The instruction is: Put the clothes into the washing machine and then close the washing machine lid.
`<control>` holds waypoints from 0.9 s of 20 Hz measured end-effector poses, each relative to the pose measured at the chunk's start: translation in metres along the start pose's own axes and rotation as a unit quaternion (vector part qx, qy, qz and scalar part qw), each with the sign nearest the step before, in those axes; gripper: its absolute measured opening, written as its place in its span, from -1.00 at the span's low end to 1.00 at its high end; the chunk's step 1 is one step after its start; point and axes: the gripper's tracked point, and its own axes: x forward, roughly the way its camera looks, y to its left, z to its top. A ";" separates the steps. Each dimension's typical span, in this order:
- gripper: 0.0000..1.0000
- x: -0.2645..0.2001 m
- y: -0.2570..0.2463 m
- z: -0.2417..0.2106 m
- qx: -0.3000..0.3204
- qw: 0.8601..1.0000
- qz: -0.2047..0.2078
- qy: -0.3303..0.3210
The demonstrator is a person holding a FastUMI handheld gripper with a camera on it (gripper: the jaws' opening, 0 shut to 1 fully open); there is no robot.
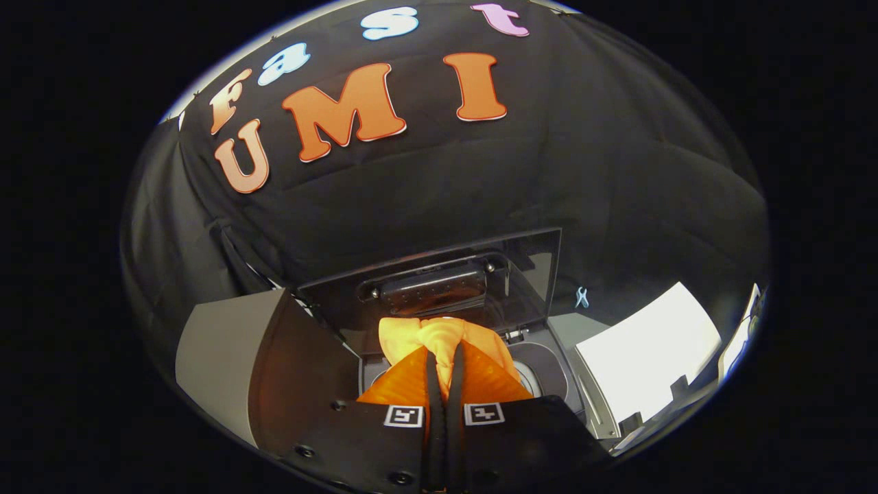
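My gripper (444,357) is shut on a bunched orange-yellow cloth (425,337), which bulges out ahead of and between the two fingers. Right beyond and below the cloth lies the washing machine (549,357), grey-topped, with its round drum opening partly hidden by the cloth. The dark see-through lid (473,274) stands raised behind the opening, tilted back toward the booth wall.
A grey box-like panel (226,357) stands to the left of the machine. A white flat surface (648,353) lies to the right of it. A small pale blue clip (582,296) hangs on the black cloth wall behind.
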 end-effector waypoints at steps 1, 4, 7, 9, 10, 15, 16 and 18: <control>-0.83 0.006 -0.001 -0.003 -0.001 1.000 0.003 0.005; -0.83 0.024 -0.010 -0.020 -0.010 1.000 0.005 0.017; -0.84 0.043 -0.017 -0.036 -0.016 0.999 0.005 0.034; -0.83 0.058 -0.020 -0.051 -0.018 0.999 0.004 0.050; -0.84 0.064 -0.022 -0.059 -0.019 0.998 0.003 0.059; -0.83 0.098 -0.033 -0.106 -0.029 0.994 -0.007 0.106; -0.83 0.105 -0.035 -0.114 -0.035 0.993 -0.011 0.111; -0.83 0.115 -0.039 -0.127 -0.045 0.992 -0.018 0.120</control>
